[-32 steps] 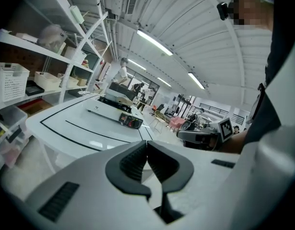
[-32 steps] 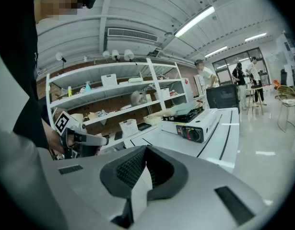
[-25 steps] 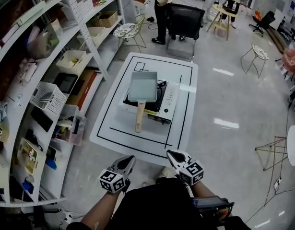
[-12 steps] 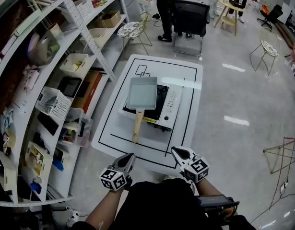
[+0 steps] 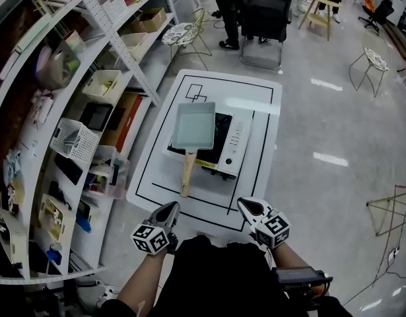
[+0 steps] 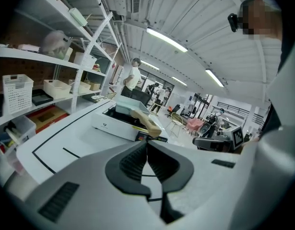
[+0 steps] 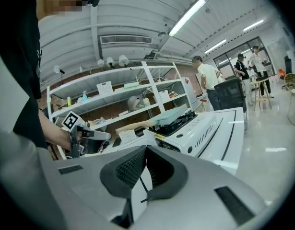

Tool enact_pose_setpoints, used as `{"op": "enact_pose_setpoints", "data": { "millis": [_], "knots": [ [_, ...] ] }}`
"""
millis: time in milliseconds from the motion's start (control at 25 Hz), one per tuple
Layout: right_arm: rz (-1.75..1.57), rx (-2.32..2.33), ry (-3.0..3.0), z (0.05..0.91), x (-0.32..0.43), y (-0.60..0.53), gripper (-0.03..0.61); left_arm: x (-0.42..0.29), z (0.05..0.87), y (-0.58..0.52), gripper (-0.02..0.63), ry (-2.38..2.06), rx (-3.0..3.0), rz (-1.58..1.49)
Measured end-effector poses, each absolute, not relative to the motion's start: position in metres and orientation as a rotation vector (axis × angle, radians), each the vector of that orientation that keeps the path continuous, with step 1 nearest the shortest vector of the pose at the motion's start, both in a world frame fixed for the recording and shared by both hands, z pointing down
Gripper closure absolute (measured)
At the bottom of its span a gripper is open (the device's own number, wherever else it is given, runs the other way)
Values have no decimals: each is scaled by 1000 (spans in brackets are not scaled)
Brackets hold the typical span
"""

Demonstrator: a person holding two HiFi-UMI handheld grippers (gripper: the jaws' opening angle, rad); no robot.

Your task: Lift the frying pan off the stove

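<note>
Rect. grey frying pan (image 5: 193, 125) w/ wood handle (image 5: 187, 170) on white stove (image 5: 230, 144).

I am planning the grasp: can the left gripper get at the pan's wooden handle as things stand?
Probably yes. The wooden handle points toward the left gripper, with only bare table between them. The jaws are shut and must open first.

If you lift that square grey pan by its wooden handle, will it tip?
Probably front-heavy: the rectangular grey frying pan lies wholly beyond its long wooden handle, so it may dip forward. It looks rigid, not floppy. It seems empty, so likely fairly light.
</note>
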State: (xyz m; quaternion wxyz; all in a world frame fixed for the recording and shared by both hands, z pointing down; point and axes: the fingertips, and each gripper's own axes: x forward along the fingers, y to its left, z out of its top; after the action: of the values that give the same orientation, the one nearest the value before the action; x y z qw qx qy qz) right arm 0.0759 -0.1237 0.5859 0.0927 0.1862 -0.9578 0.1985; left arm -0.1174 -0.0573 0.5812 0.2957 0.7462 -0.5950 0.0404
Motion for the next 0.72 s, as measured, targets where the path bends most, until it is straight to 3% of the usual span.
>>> {"op": "enact_pose_setpoints", "data": {
  "millis": [720],
  "knots": [
    [563, 862, -2793, 575, 57, -143, 554, -152, 575, -112, 603, -1296, 2095, -5]
  ]
}}
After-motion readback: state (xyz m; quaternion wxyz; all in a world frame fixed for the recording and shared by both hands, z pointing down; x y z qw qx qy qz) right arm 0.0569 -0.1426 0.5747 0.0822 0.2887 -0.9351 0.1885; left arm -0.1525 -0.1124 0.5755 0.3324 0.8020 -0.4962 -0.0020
